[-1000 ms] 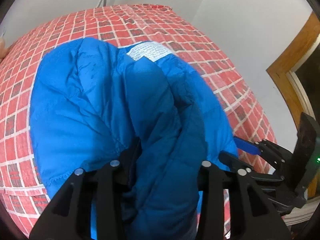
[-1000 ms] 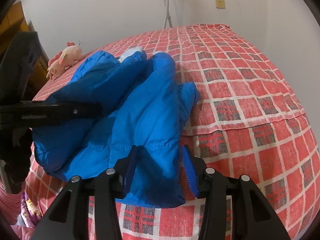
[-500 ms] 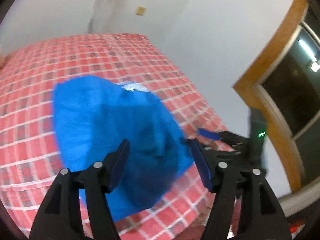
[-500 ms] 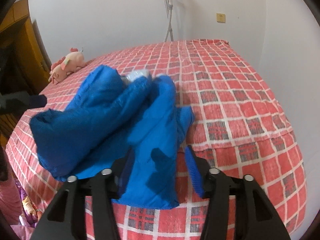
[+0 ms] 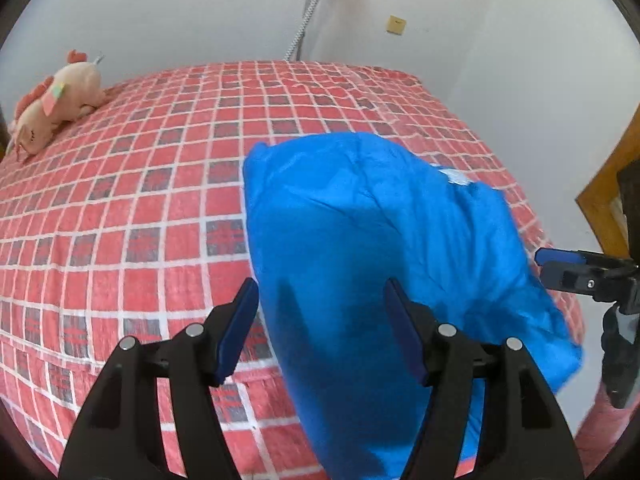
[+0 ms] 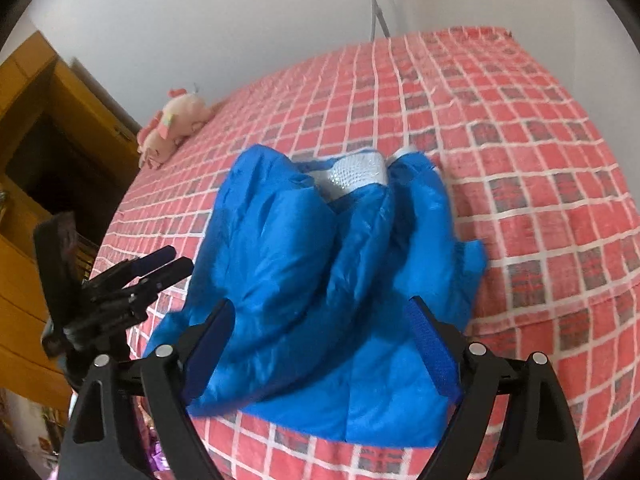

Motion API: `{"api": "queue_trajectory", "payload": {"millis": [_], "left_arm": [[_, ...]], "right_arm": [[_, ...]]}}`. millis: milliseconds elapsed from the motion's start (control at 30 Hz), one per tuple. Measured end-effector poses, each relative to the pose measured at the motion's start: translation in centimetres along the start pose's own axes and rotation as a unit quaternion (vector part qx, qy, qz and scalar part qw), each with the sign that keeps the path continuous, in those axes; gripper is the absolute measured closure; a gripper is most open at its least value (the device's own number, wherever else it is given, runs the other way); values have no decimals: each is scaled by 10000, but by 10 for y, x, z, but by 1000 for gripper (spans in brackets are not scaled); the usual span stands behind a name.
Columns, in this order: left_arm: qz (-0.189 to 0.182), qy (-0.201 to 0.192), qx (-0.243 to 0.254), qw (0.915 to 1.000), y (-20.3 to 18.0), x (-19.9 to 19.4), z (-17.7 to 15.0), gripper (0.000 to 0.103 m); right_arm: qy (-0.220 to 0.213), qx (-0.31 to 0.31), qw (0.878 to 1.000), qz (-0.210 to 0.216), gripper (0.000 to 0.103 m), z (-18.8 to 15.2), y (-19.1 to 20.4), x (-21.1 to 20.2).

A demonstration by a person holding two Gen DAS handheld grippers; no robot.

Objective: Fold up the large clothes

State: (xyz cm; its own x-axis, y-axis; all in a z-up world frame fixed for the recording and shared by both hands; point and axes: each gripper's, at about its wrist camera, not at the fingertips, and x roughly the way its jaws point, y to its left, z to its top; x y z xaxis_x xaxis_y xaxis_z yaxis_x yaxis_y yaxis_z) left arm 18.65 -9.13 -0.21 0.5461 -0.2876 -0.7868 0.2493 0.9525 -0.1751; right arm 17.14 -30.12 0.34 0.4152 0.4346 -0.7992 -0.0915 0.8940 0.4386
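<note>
Puffy blue quilted jacket [image 6: 320, 280] lies bunched on the red checked bed [image 5: 120, 220]; left gripper [image 5: 324, 332] fingers spread, right gripper [image 6: 320, 352] fingers opening, neither pinching it

Bed [image 5: 160, 184]: the landmark; covered by a red spread checked with white lines and dark squares, and fills most of both views.
Plush toy [image 5: 52, 100]: pale pink with darker pink trim, lying on its side on the bed, near the far edge by the wall.
Wall [image 5: 180, 12]: plain white, rising behind the bed.
Hose [image 5: 306, 12]: grey and ribbed, hanging down the wall behind the bed.
Wall plate [image 5: 396, 25]: small, yellowish, above the bed's far corner.
Wooden furniture [image 6: 44, 128]: brown, standing beside the bed on the plush toy's side.
</note>
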Motion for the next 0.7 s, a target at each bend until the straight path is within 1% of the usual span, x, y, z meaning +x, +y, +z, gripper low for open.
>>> {"api": "queue_trajectory", "payload": {"millis": [100,167,233,367,400,467,500,533,567,633,700], "left_arm": [[26,-68,-44,10000,2,7,2,37],[133,-189,-21,9997,4,8,1,36],[178,-268,0,9995,6,10,0,33],[228,-322,-4,9992,11,12,-1,33],[228,-323,-10,9992,12,13,-2,33],[204,-322,-38,9993,15,13,-2,33],[187,-311,-66,9993,17,13,-3,33],[172,-304,-84,9994,18,13,-3,33],[172,-300,-96,9994,19,14,-3,33],[195,-299,-112,9993,21,14,-3,33],[196,-294,-130,9993,21,14,-3,33]], "right_arm": [[269,77,9996,-15,16,7,3,22],[440,109,9990,16,16,10,5,36],[544,74,9985,-65,16,11,9,47],[622,-89,9978,-223,16,17,18,67],[597,-134,9978,-236,19,19,19,70],[517,-215,9981,-239,27,22,22,73],[487,-260,9982,-248,35,24,24,74],[426,-341,9981,-270,48,24,26,73],[389,-392,9981,-286,53,24,28,72],[281,-552,9977,-292,72,24,32,67],[148,-775,9964,-296,79,23,40,58]]}}
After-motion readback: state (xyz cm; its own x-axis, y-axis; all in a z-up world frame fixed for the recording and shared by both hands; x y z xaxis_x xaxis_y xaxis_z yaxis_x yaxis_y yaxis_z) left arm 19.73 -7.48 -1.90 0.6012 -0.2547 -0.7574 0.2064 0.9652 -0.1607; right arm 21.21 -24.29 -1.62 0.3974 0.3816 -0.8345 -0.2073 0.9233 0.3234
